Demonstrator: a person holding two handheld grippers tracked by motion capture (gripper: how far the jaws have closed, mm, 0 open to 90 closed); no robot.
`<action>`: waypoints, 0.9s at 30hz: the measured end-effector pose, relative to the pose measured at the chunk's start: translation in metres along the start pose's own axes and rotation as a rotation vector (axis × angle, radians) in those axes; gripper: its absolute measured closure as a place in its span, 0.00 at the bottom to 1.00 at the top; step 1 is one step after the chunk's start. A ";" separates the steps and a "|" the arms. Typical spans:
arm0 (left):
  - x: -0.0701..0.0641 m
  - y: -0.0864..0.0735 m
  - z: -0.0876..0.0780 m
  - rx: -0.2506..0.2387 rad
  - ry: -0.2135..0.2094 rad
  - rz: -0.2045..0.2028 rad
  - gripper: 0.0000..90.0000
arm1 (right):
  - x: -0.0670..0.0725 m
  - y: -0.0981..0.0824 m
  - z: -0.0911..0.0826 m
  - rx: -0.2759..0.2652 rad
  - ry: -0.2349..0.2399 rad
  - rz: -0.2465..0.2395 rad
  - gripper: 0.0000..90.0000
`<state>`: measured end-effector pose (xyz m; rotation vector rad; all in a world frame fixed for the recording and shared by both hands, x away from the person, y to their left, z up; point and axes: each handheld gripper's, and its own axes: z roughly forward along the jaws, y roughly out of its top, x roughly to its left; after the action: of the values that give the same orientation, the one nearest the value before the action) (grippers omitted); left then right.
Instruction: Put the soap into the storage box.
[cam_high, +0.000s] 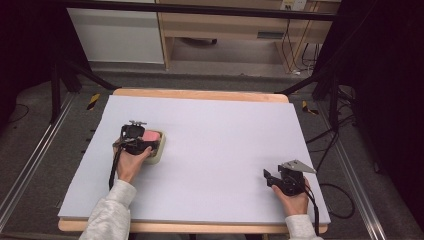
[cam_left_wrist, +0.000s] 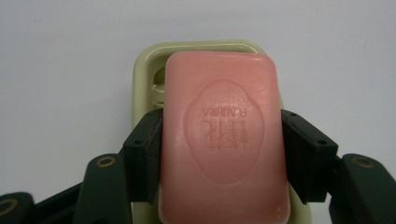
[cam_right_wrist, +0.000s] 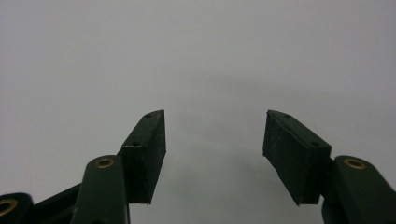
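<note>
A wooden table (cam_high: 200, 95) carries a large pale lavender-grey mat (cam_high: 215, 145) that covers nearly its whole top, leaving a strip of wood bare at the far and near edges. Beyond the table stand light wooden furniture (cam_high: 225, 25) and a white panel (cam_high: 115, 35), with black stand legs (cam_high: 70, 75) at both sides and cables (cam_high: 335, 135) lying on the grey floor to the right. None of this reaches onto the mat, and the stretch of mat between the two hands lies bare.

At the left part of the mat sits a cream soap dish (cam_high: 159, 150), a rounded rectangular tray. In it lies a pink soap bar (cam_high: 151, 136) with an embossed oval stamp on its upper face; in the left gripper view the soap bar (cam_left_wrist: 224, 135) covers most of the dish, whose rim (cam_left_wrist: 144, 70) shows along the far end and one side.

The left gripper (cam_high: 134, 142) hangs over the dish, and its jaws pinch the soap from both long sides, pads pressed flat against the bar. Whether the bar rests on the dish floor or is lifted a little cannot be told.

The right gripper (cam_high: 280, 180) rests near the right front corner of the mat, well apart from the dish. Its jaws stand spread with nothing between them, over plain mat (cam_right_wrist: 201, 60).
</note>
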<state>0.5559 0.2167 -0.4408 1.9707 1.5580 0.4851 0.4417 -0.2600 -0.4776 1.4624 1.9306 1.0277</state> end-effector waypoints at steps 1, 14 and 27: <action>0.000 0.000 0.000 0.000 0.000 0.000 0.41 | 0.000 0.000 0.000 0.000 0.000 0.000 0.44; -0.001 -0.004 0.005 -0.002 0.008 -0.007 0.41 | 0.000 0.000 0.000 0.001 0.000 -0.001 0.43; 0.000 -0.003 -0.005 -0.061 -0.023 -0.009 0.36 | 0.001 0.000 0.001 0.002 0.003 -0.001 0.42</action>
<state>0.5504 0.2183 -0.4392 1.9158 1.5193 0.4986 0.4420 -0.2592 -0.4778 1.4620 1.9344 1.0286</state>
